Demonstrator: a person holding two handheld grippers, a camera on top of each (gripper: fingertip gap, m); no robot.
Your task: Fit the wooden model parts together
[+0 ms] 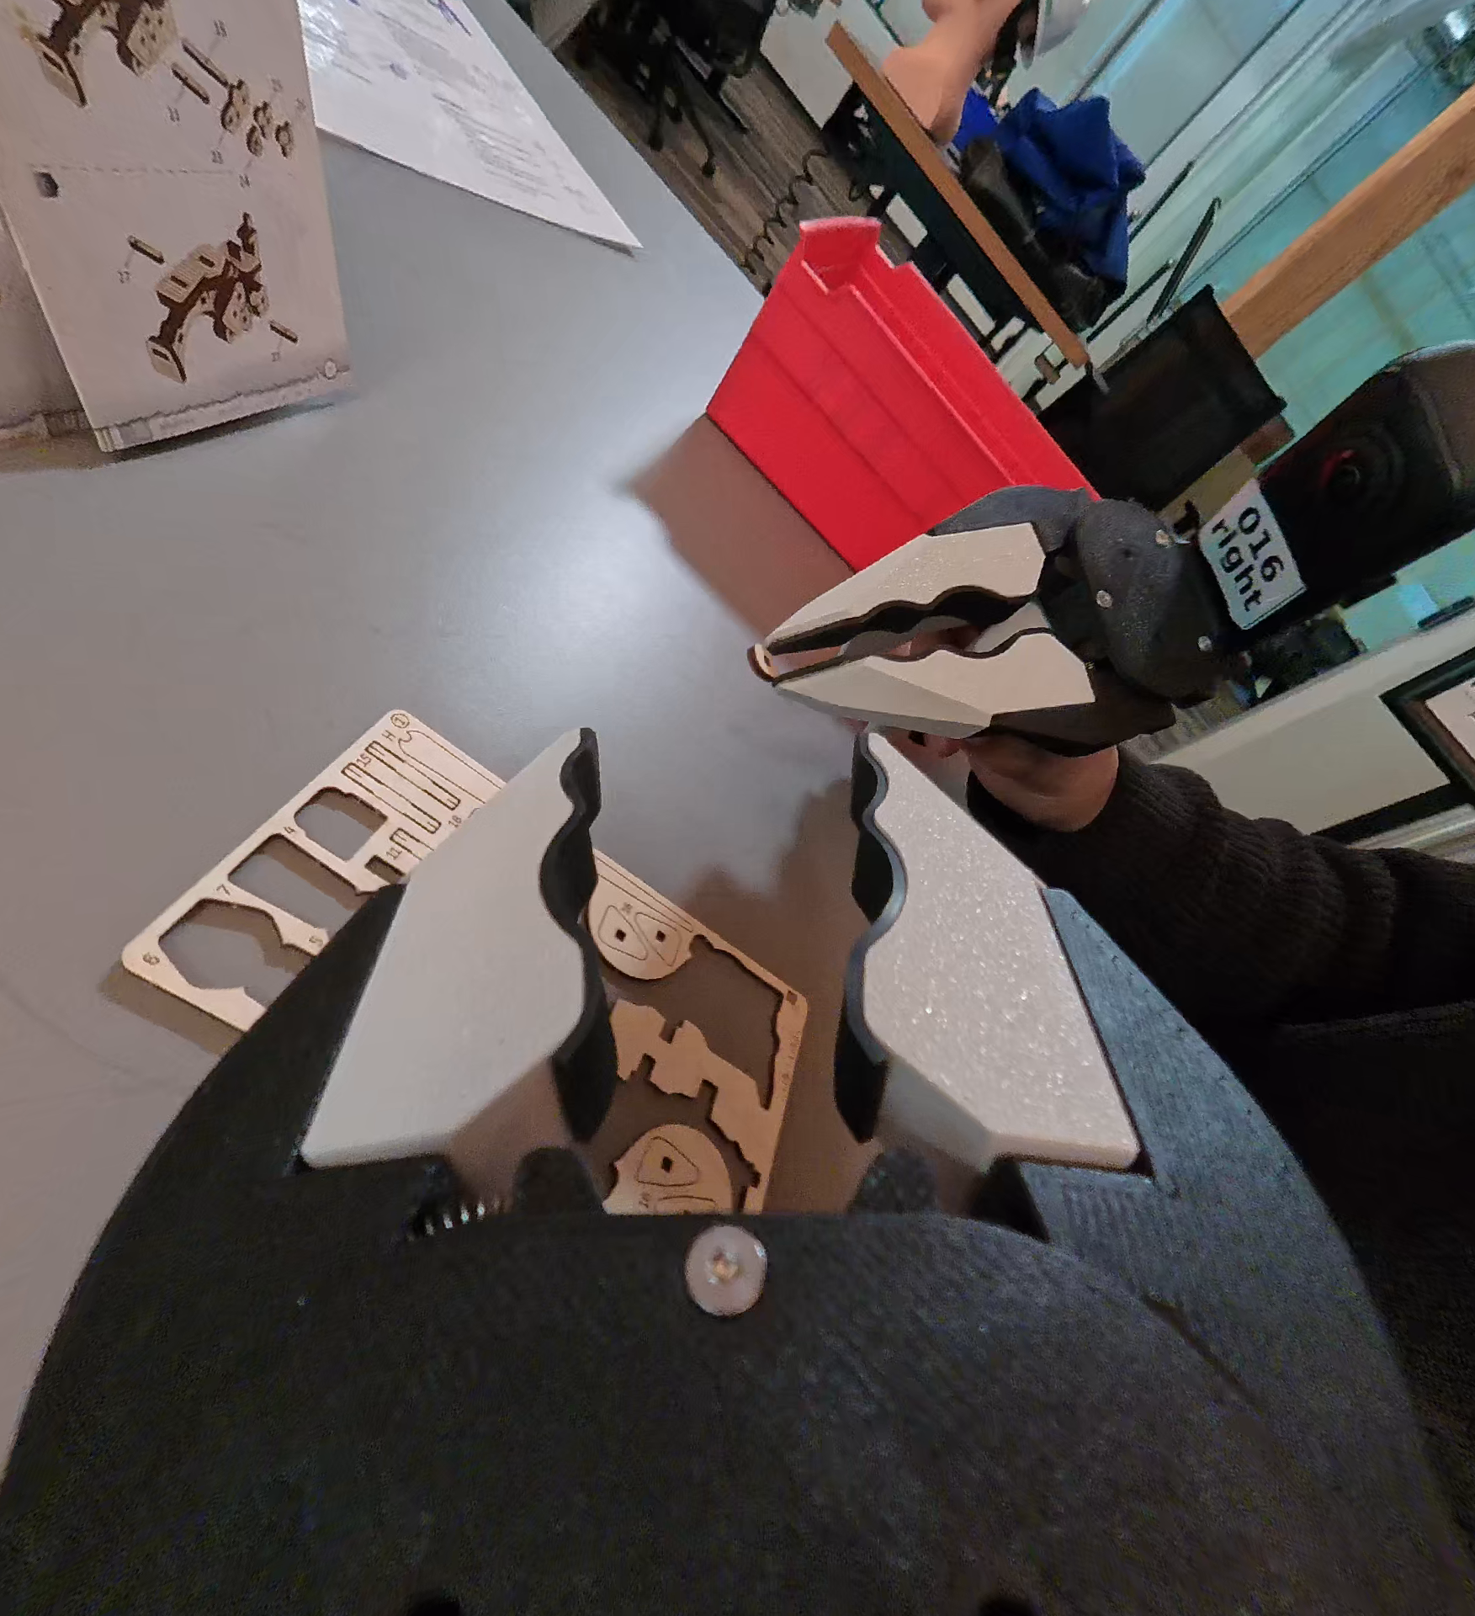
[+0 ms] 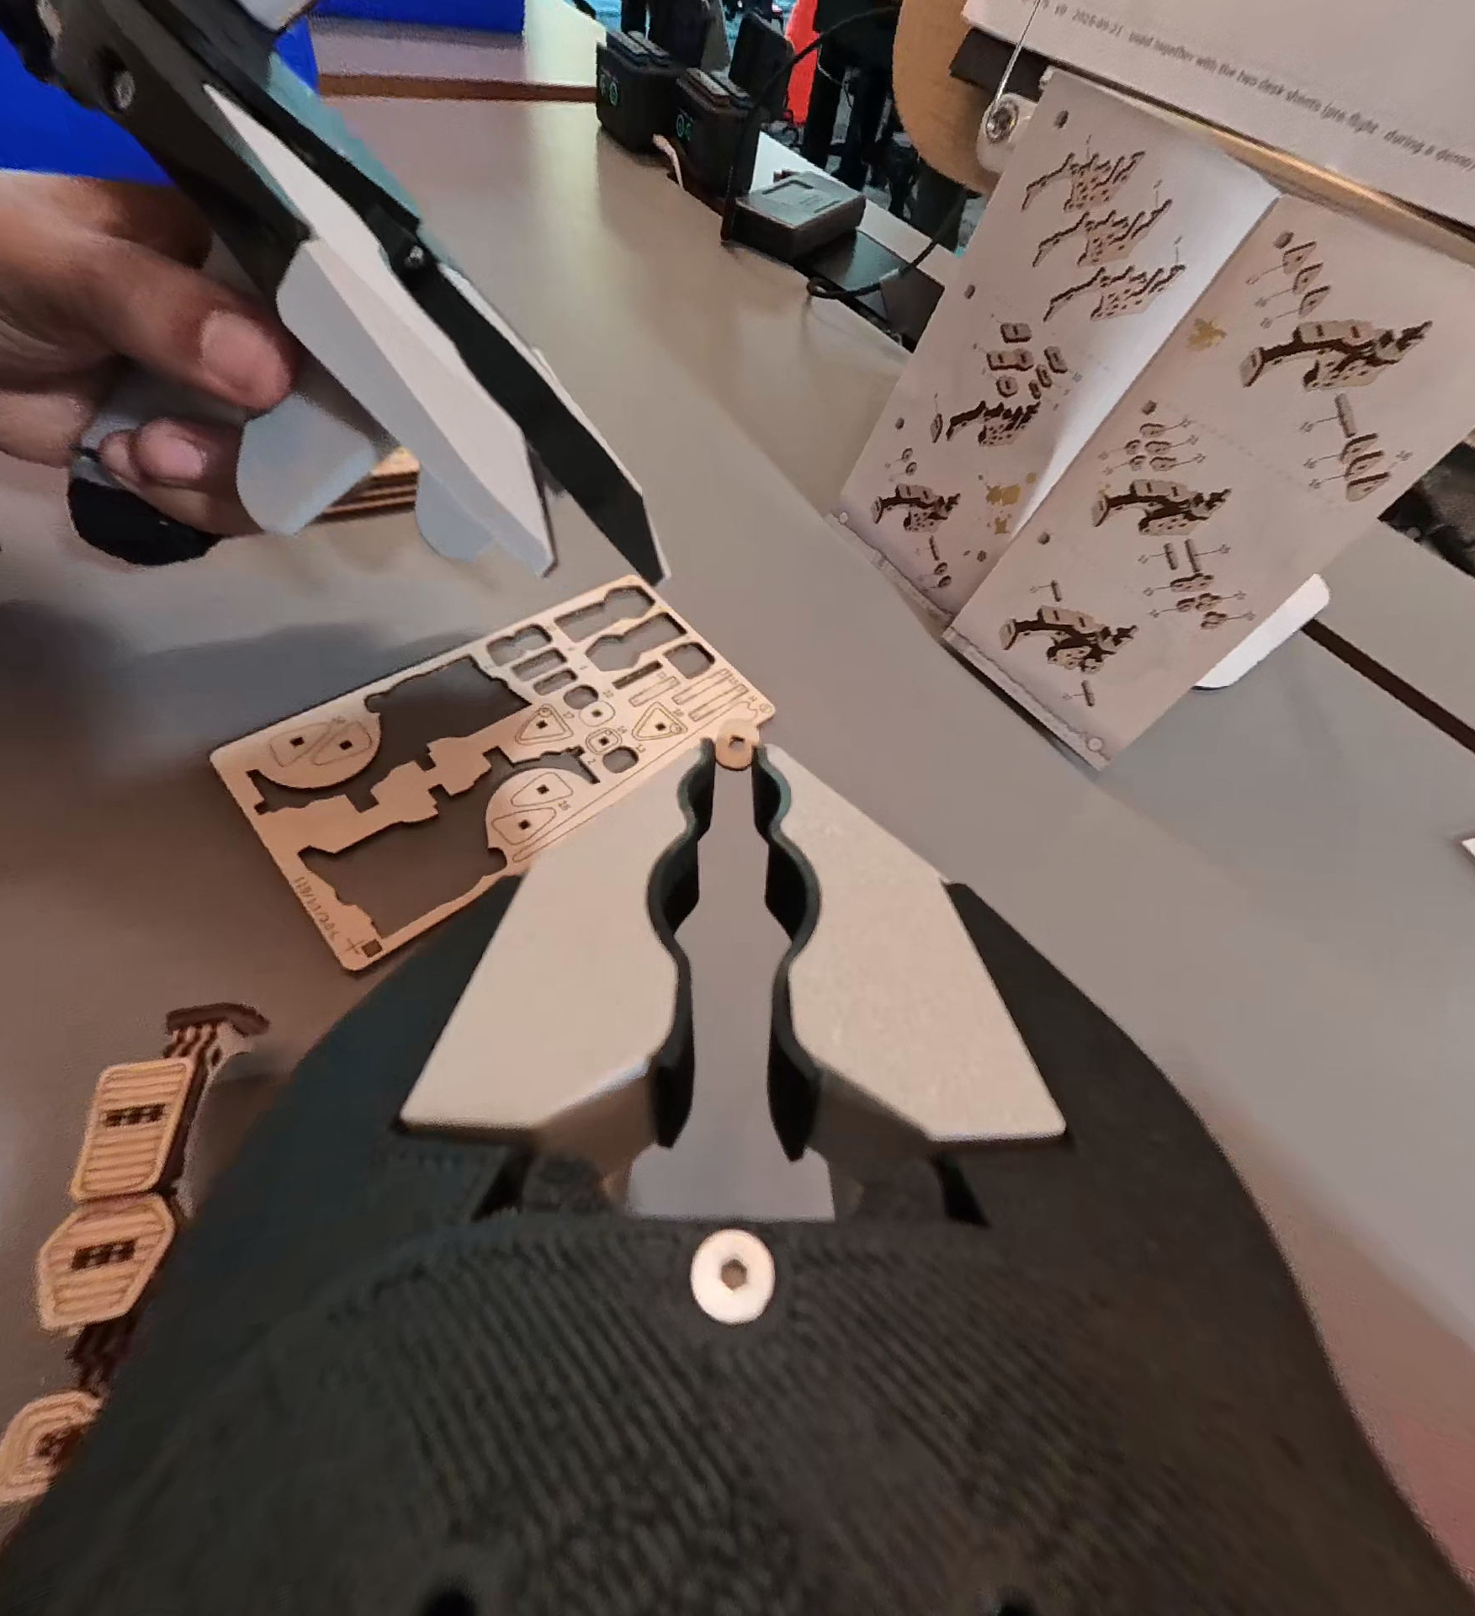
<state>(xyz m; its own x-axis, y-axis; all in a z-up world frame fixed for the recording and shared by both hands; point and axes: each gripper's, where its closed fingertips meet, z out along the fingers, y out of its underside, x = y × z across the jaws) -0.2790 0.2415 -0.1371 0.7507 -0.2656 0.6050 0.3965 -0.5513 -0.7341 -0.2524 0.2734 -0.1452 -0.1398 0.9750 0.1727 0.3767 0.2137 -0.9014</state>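
A thin wooden parts sheet (image 1: pixel 296 883) with several cut-out holes lies flat on the grey table; it also shows in the right wrist view (image 2: pixel 454 787). My left gripper (image 1: pixel 725 769) is open and empty, held above the sheet. My right gripper (image 2: pixel 734 761) is shut on a small round wooden ring (image 2: pixel 734 749) at its fingertips; it shows from the side in the left wrist view (image 1: pixel 773 669), to the right of the left gripper. A partly built wooden model (image 2: pixel 117 1180) lies at the lower left of the right wrist view, partly hidden by the gripper body.
A folded instruction sheet (image 1: pixel 148 219) stands at the back left; it also shows in the right wrist view (image 2: pixel 1153 420). A red bin (image 1: pixel 873 411) stands at the table's far edge. A flat paper (image 1: pixel 463 114) lies behind. A hand (image 2: pixel 60 350) holds the left gripper. Across from one pair of fingers to the other is roughly 5 centimetres.
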